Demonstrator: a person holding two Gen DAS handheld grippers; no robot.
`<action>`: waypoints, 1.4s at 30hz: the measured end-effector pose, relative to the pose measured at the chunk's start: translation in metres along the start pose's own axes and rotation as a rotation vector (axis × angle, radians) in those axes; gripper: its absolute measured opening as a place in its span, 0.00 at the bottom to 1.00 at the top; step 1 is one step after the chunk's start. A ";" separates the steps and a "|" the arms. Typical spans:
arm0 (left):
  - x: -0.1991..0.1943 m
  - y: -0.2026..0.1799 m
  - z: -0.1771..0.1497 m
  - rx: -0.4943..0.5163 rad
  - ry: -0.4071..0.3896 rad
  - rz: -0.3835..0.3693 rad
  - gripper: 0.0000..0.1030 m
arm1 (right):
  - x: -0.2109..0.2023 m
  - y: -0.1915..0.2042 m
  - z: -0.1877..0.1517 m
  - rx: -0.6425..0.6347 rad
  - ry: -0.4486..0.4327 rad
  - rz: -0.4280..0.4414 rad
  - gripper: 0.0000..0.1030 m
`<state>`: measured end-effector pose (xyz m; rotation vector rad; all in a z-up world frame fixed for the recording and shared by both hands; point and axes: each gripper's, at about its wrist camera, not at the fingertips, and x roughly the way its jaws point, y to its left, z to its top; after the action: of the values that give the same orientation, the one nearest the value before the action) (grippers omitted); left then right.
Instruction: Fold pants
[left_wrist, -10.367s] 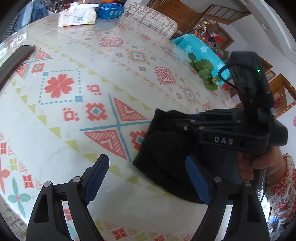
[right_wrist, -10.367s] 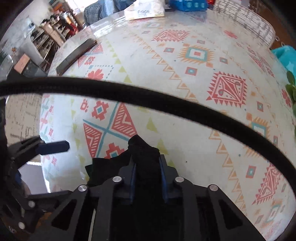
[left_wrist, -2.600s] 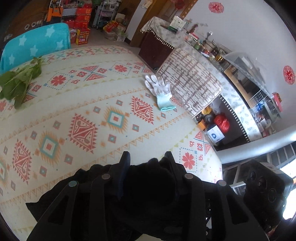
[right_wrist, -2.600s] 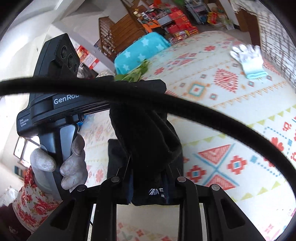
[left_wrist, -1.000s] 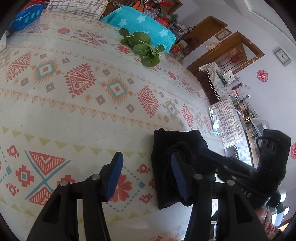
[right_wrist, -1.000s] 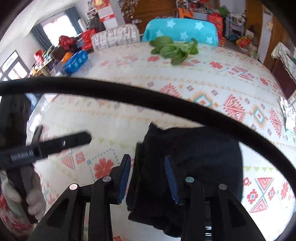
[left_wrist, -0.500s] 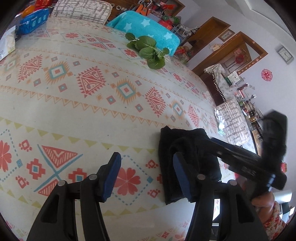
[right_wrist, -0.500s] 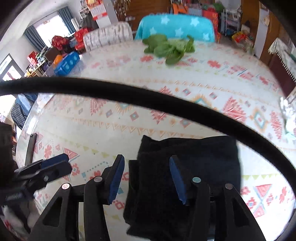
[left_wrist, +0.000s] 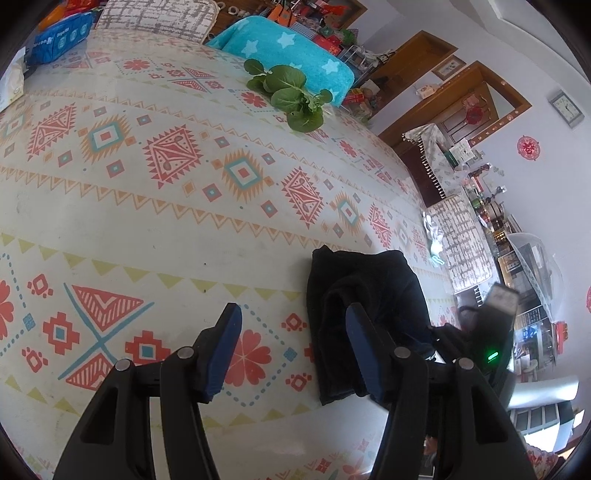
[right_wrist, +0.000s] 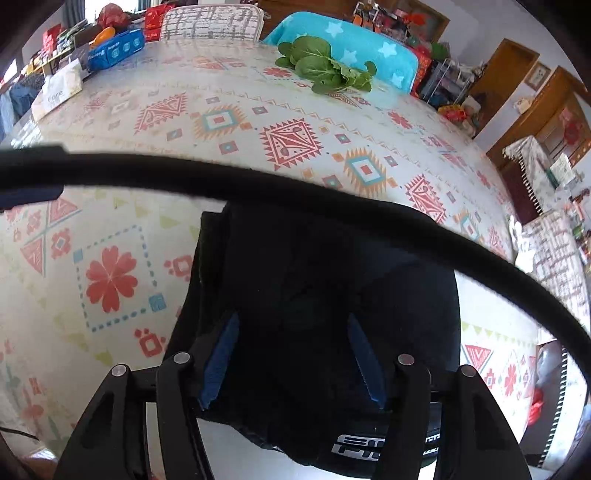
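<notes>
The left tool (left_wrist: 291, 347) has its blue-padded fingers (left_wrist: 221, 347) spread apart over the bare patterned cloth of the worktop (left_wrist: 155, 229), gripping nothing; its right finger overlaps the left side of the folded black fabric pants (left_wrist: 365, 299) in the view, though whether it touches them cannot be told. The right tool (right_wrist: 291, 354) likewise stands with its blue pads (right_wrist: 219, 360) apart, one on each side of the middle of the pants (right_wrist: 325, 280), with the cloth lying under and between them unclamped. The pants lie flat as a compact folded bundle near the worktop's near edge, their long axis running from that edge towards the far edge; a white printed logo shows at the near end in the right wrist view, and the folded layers show as stepped edges along the left side. A thick black cable (right_wrist: 295, 192) curves across the right wrist view in front of the bundle. At the far edge lies a bunch of green leafy vegetables (left_wrist: 291, 92), well apart from the pants, and a blue packet (right_wrist: 114, 50) and a white tissue pack (right_wrist: 59, 92) sit at the far left corner.
</notes>
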<state>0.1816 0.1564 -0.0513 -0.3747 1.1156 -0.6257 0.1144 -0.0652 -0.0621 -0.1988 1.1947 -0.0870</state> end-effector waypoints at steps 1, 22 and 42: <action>-0.001 0.000 -0.001 0.003 -0.003 0.004 0.56 | -0.006 -0.008 0.002 0.035 -0.019 0.043 0.64; -0.007 -0.002 -0.007 -0.004 0.013 -0.009 0.57 | 0.012 -0.034 -0.064 0.187 0.087 0.060 0.77; -0.013 -0.011 -0.032 0.031 0.005 0.093 0.57 | 0.019 -0.038 -0.036 0.279 0.044 0.076 0.81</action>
<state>0.1452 0.1570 -0.0492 -0.2932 1.1200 -0.5612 0.0895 -0.1098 -0.0845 0.0938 1.2185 -0.1910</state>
